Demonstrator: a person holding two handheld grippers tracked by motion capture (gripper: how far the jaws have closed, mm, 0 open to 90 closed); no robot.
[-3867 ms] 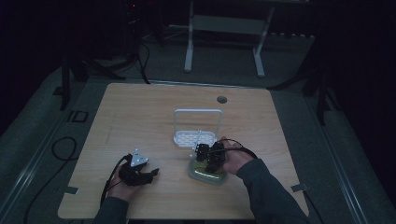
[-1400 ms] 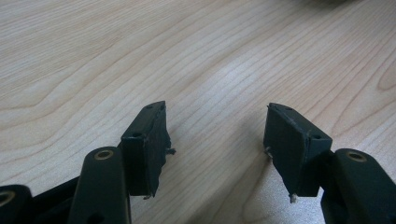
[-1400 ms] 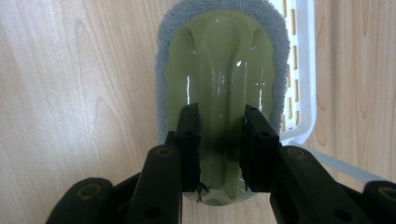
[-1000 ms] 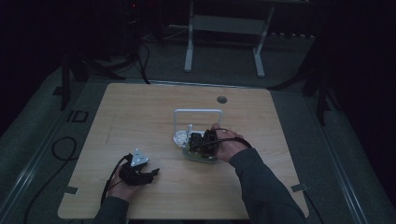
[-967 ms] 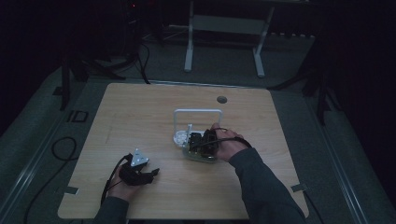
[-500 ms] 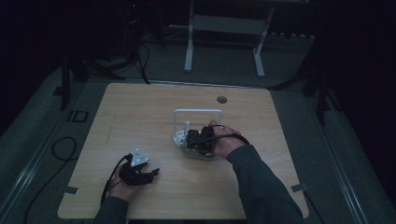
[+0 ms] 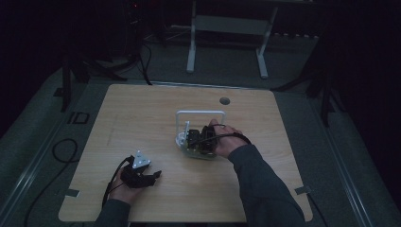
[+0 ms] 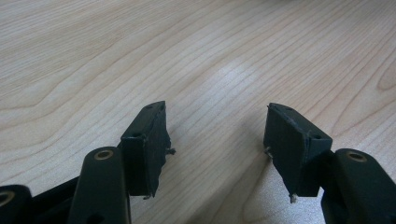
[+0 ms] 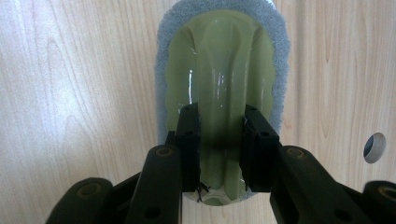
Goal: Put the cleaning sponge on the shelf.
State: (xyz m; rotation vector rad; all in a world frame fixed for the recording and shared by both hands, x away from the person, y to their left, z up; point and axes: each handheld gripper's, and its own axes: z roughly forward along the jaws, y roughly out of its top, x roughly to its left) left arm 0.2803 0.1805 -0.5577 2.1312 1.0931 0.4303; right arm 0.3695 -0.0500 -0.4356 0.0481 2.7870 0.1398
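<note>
My right gripper [image 9: 219,117] is shut on the raised middle ridge of a glossy green scrubber [image 9: 219,56] with a grey sponge rim, held flat over the wood. In the high view this right gripper [image 7: 193,138] sits at the table's middle, just in front of a white wire rack [image 7: 199,113], and the scrubber's pale edge [image 7: 200,155] peeks out under it. My left gripper [image 7: 152,176] rests on the table near the front left. Its jaws stand wide apart in the left gripper view [image 8: 215,140], with nothing between them.
A round cable hole [image 7: 224,100] lies in the wooden table [image 7: 142,118] behind the rack, and shows again as the hole [image 9: 373,148] at right. A small white piece [image 7: 186,133] stands at the rack's left side. A cable [image 7: 61,151] trails off the table's left edge.
My right gripper has carried the green scrubber away from the front edge and slightly left, up against the white rack. The left gripper has stayed where it was.
</note>
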